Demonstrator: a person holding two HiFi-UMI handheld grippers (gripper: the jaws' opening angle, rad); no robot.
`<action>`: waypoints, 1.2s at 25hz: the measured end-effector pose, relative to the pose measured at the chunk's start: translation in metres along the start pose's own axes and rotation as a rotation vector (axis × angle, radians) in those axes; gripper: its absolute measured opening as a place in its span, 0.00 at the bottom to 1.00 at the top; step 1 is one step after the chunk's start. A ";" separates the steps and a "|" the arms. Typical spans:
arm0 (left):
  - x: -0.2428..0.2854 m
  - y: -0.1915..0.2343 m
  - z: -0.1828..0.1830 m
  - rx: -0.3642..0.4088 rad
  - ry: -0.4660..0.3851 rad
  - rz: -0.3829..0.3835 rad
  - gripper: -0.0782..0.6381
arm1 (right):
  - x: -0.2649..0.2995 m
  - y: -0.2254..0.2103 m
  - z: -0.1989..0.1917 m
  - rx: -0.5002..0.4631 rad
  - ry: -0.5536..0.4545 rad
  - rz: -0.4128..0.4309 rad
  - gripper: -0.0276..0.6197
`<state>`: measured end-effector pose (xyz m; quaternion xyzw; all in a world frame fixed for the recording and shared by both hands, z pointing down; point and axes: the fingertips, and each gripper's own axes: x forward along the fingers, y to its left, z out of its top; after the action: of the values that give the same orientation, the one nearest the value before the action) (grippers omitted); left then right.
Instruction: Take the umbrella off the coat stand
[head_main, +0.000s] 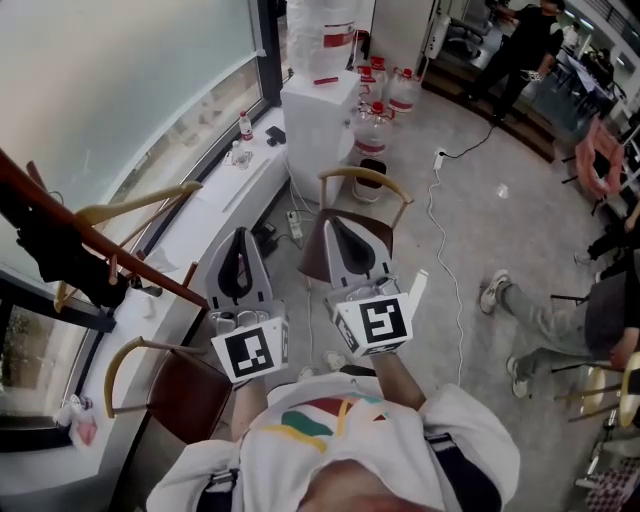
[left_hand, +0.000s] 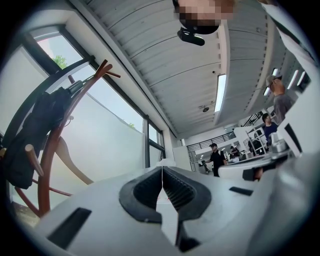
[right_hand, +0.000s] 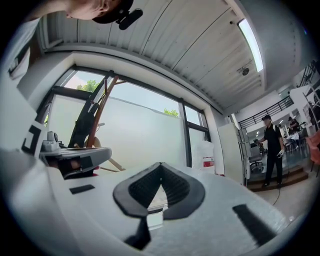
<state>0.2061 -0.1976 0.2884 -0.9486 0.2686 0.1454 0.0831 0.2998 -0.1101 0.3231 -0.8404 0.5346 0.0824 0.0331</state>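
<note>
Jaws of left gripper (head_main: 240, 240) and right gripper (head_main: 345, 228) are pressed together, empty. Umbrella (left_hand: 31, 137) is hung left of the left jaws, lengthwise along the coat stand (left_hand: 46, 172); left gripper is placed nearer.

Coat stand (head_main: 150, 273), umbrella (head_main: 45, 255) cropped at left.
Stand's ends out of frame; umbrella handle unreadable; seated person (head_main: 545, 322) cut at right.
</note>
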 end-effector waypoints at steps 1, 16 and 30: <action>0.001 0.001 -0.001 0.005 0.002 0.009 0.12 | 0.002 -0.001 -0.002 0.003 0.002 0.007 0.04; -0.043 0.091 0.039 0.163 0.034 0.345 0.12 | 0.070 0.081 0.066 0.083 -0.190 0.391 0.04; -0.163 0.174 0.065 0.297 0.111 0.756 0.12 | 0.065 0.246 0.061 0.191 -0.181 0.829 0.04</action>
<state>-0.0342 -0.2498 0.2651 -0.7673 0.6203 0.0742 0.1451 0.0980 -0.2638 0.2594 -0.5371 0.8272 0.1123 0.1214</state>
